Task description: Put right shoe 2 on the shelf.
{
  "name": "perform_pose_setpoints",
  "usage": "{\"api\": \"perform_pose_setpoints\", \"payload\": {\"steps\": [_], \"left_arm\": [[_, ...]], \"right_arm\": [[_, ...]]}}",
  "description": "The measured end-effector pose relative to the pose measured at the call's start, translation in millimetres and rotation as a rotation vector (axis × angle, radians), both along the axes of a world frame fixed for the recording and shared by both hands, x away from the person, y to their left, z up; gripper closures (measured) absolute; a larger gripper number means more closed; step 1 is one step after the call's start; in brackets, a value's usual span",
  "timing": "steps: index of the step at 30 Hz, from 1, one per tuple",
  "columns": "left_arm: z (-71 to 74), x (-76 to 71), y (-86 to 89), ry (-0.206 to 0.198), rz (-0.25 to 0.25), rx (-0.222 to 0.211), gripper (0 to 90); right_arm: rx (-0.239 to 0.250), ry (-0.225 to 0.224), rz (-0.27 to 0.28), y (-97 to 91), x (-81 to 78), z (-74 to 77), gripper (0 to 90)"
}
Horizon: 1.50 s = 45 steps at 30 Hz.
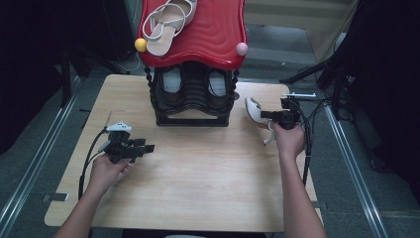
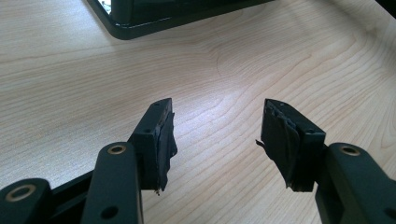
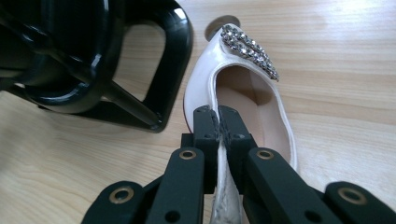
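The wooden worktop (image 1: 198, 183) carries a black shoe rack (image 1: 193, 96) with a red wavy top shelf (image 1: 208, 29), and everything else is placed from that rack. On the red shelf lies a beige strappy sandal (image 1: 166, 22); a dark pair of shoes (image 1: 195, 82) sits in the tier below. Just to the right of the rack's foot, a white high-heeled pump (image 3: 243, 88) with a rhinestone trim is held by the right tongs (image 3: 218, 119), which are pinched tight on the side wall of its opening, toe pointing away from the hand. The step in hand looks like carrying this pump to the rack. Next comes lifting it clear of the worktop and steering the toe into a free tier without knocking the frame. The left tongs (image 2: 217, 135) hover wide apart and empty, well to the left of the rack's front.
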<state>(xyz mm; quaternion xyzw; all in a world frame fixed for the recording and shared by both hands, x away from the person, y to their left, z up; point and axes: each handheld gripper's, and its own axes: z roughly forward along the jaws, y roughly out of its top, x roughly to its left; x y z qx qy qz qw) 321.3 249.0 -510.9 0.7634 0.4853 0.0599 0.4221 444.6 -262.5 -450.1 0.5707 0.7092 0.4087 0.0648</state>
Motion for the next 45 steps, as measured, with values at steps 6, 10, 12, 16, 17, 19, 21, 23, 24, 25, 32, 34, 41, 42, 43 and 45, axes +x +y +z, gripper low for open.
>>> {"api": "perform_pose_setpoints", "payload": {"steps": [6,10,12,16,17,19,21,23,24,25,32,34,41,42,43,45], "left_arm": [[0.1,0.0,-0.4,-0.001,-0.003,0.003,44.5],[0.4,-0.1,-0.3,-0.001,-0.006,0.002,44.5],[0.4,-0.1,-0.4,-0.004,-0.004,-0.001,44.5],[0.6,-0.1,-0.5,-0.003,-0.007,0.000,44.5],[0.5,-0.2,-0.9,-0.004,-0.007,-0.003,44.5],[0.4,-0.2,-1.3,-0.005,-0.008,-0.001,44.5],[0.5,-0.3,-1.6,-0.002,-0.012,0.002,44.5],[0.5,-0.4,-2.2,-0.003,-0.014,0.001,44.5],[0.5,-0.6,-2.6,-0.003,-0.012,-0.002,44.6],[0.5,-0.6,-2.8,-0.004,-0.011,-0.001,44.6],[0.7,-0.7,-3.5,-0.001,-0.015,0.000,44.5],[0.7,-0.7,-3.6,-0.003,-0.020,0.002,44.6],[0.6,-1.0,-5.4,-0.006,-0.014,-0.005,44.6],[0.7,-1.0,-5.5,-0.005,-0.014,-0.004,44.6],[0.7,-1.0,-5.6,-0.005,-0.016,-0.004,44.6],[0.9,-1.3,-6.0,-0.005,-0.016,-0.003,44.6]], "right_arm": [[0.054,-0.003,0.005,2.1,2.8,14.2,88.4],[0.059,-0.009,0.012,6.1,5.1,28.4,88.4],[0.067,-0.013,0.014,8.1,5.8,37.1,88.4],[0.077,-0.037,0.015,12.2,7.8,55.4,88.4],[0.077,-0.043,0.014,13.5,8.2,60.1,88.4],[0.081,-0.052,0.011,15.6,9.4,69.4,88.4],[0.088,-0.067,0.012,17.2,10.7,77.9,88.4],[0.096,-0.072,0.011,18.7,11.9,86.8,88.4],[0.101,-0.075,0.010,19.3,12.6,91.1,88.4],[0.105,-0.078,0.011,19.9,13.2,95.6,88.3],[0.122,-0.110,-0.001,24.0,16.5,126.5,88.3],[0.132,-0.119,-0.005,24.4,17.8,135.0,88.3],[0.142,-0.156,-0.012,29.7,19.6,165.7,88.3],[0.143,-0.158,-0.016,30.7,19.8,170.7,88.3],[0.139,-0.163,-0.014,31.5,20.3,175.5,88.3],[0.134,-0.176,-0.012,33.8,20.8,185.7,88.3]]}}
